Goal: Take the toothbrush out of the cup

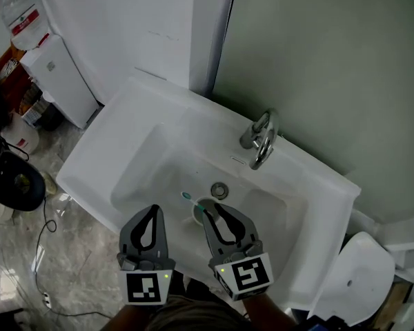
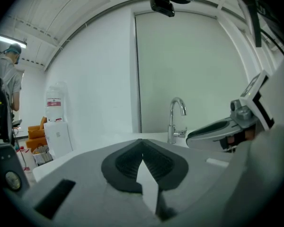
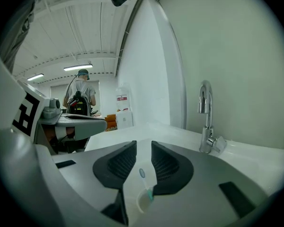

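White porcelain fills the middle of the head view: the table [image 1: 124, 150] (a washbasin, strictly) runs from the upper left of the frame to the lower right. A chrome tap [image 1: 262, 138] stands at its back edge, right of centre, and a round drain [image 1: 219, 189] sits in the bowl below it. Just below the drain, near the lower centre of the frame, stands the small pale cup [image 1: 197, 214]. The toothbrush [image 1: 188, 196] leans out of it toward the upper left, its teal head clear of the rim.

The right tool [image 1: 210, 211] reaches in from the bottom edge with its tips right over the cup. In the right gripper view its jaws stand a little apart, leaving a narrow gap between the dark ribbed pads [image 3: 168, 163]. The toothbrush shows through that gap, standing in the cup beyond, and looks free of both pads. The left tool [image 1: 154, 211] hangs just beside it, toward the left of the frame, over bare bowl. In the left gripper view its jaws meet at the tips with nothing between them.

At the upper left of the head view a white water dispenser [image 1: 55, 74] stands beside the table. A person [image 3: 80, 96] with a backpack stands far off at the left of the right gripper view.
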`<state>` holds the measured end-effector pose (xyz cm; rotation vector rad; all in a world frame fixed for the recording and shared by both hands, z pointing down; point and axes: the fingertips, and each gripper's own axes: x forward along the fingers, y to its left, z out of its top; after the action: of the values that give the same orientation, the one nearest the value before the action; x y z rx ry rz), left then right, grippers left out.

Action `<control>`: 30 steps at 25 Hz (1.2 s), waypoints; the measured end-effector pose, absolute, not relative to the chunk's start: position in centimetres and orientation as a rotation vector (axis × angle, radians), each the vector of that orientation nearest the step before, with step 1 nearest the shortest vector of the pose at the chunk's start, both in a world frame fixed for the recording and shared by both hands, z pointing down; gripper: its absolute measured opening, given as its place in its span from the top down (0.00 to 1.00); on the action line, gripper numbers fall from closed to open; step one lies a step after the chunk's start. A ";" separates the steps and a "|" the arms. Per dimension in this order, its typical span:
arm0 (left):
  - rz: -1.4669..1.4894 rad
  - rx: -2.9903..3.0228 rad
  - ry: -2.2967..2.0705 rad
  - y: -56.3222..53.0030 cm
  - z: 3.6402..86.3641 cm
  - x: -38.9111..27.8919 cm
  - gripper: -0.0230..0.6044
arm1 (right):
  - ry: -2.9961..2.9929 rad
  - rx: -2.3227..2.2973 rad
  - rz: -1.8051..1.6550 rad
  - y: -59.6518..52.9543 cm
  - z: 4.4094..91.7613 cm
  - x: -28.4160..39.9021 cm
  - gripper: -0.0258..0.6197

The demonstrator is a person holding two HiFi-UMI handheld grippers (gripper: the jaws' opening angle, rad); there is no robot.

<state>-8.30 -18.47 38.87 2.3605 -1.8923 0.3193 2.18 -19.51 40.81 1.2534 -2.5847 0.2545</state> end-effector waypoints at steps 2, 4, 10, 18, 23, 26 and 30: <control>0.328 2.354 -1.884 -18.8 39.7 -8.5 0.94 | -2.567 1.236 0.278 -19.6 41.9 1.9 0.80; 0.342 2.349 -1.873 -19.1 40.5 -8.8 0.94 | -2.563 1.215 0.287 -19.9 42.7 1.5 0.74; 0.349 2.313 -1.858 -19.7 42.0 -9.7 0.94 | -2.565 1.176 0.315 -20.7 43.9 0.4 0.70; 0.372 2.280 -1.841 -20.6 43.7 -11.3 0.94 | -2.521 1.120 0.293 -21.3 45.9 -0.9 0.70; 0.380 2.256 -1.822 -21.1 44.9 -11.8 0.94 | -2.490 1.085 0.257 -21.8 47.2 -1.7 0.70; 0.392 2.240 -1.810 -21.5 45.8 -12.3 0.94 | -2.490 1.070 0.285 -22.3 47.9 -2.3 0.70; 0.398 2.218 -1.818 -22.4 46.6 -13.2 0.94 | -2.485 1.036 0.315 -23.0 49.1 -2.9 0.70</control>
<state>-13.22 -22.38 46.55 2.2182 -1.8177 0.3982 -2.90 -22.95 49.15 1.0356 -2.4855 0.3155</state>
